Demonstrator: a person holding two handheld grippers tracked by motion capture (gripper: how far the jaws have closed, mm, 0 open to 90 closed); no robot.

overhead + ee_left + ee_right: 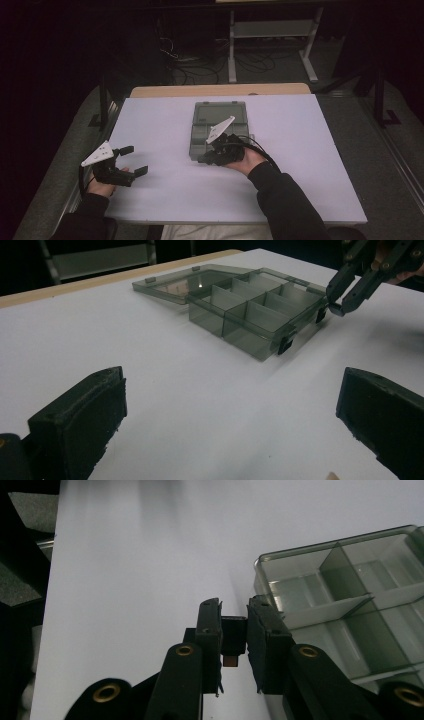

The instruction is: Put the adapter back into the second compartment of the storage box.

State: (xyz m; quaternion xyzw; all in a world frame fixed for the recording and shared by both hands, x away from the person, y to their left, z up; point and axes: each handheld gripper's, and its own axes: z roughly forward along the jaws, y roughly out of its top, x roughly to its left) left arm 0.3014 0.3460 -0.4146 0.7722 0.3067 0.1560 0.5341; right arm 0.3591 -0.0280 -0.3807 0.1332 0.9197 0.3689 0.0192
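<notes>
A: Right claw (234, 630) clamped on a small black plug (233, 645), just beside the open compartment box (350, 605) on the table (300, 165).

B: Light, stiff, slippery; best pinched across flat sides. Left claw (225, 430) wide, empty, well apart.

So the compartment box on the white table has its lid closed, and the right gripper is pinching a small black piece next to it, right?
Not quite: the compartment box has its lid open, laid flat behind it, as the left gripper view shows. The right gripper does pinch a small black piece beside it.
</notes>
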